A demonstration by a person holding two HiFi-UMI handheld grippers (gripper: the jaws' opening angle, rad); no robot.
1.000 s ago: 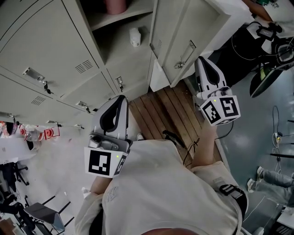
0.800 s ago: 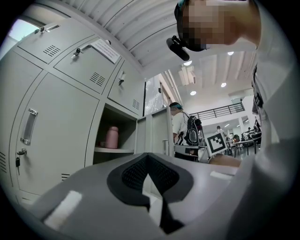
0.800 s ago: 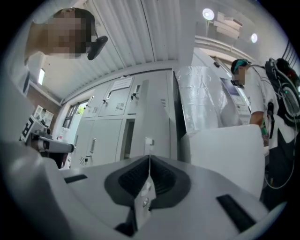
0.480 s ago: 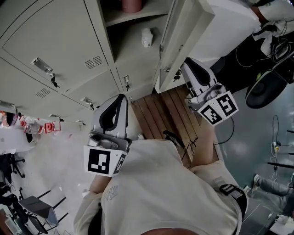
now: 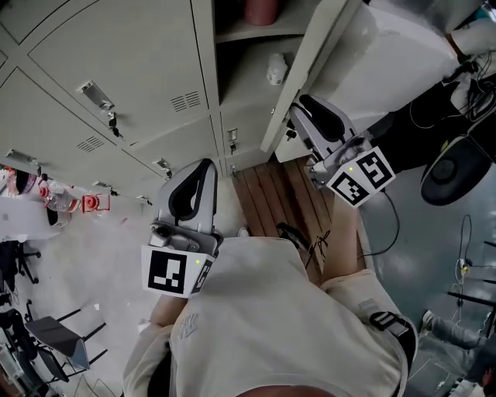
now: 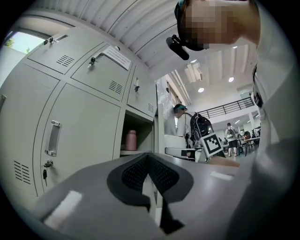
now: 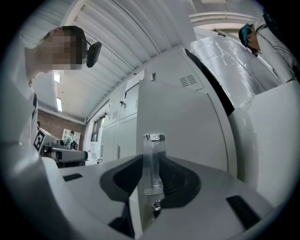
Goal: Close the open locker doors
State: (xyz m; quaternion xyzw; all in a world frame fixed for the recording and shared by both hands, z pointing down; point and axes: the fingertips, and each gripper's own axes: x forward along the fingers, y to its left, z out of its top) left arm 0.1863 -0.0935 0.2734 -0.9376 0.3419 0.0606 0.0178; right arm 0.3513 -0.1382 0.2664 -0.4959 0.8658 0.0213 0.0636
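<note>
**Finding:** the open locker door, at the right of the bank, has swung well in toward its compartment since a second ago. The right claw has travelled left with it.

**Right claw:** its jaws have just been opening and now stand moderately wide. The door's handle is upright between them, and we see no pad pressing on it.

**Door:** it remains ajar, with the pink bottle on the shelf inside exposed. We judge the swing part done, with a final push home outstanding.

**Left claw**: closed on nothing, held before the shut doors to the left.
</note>
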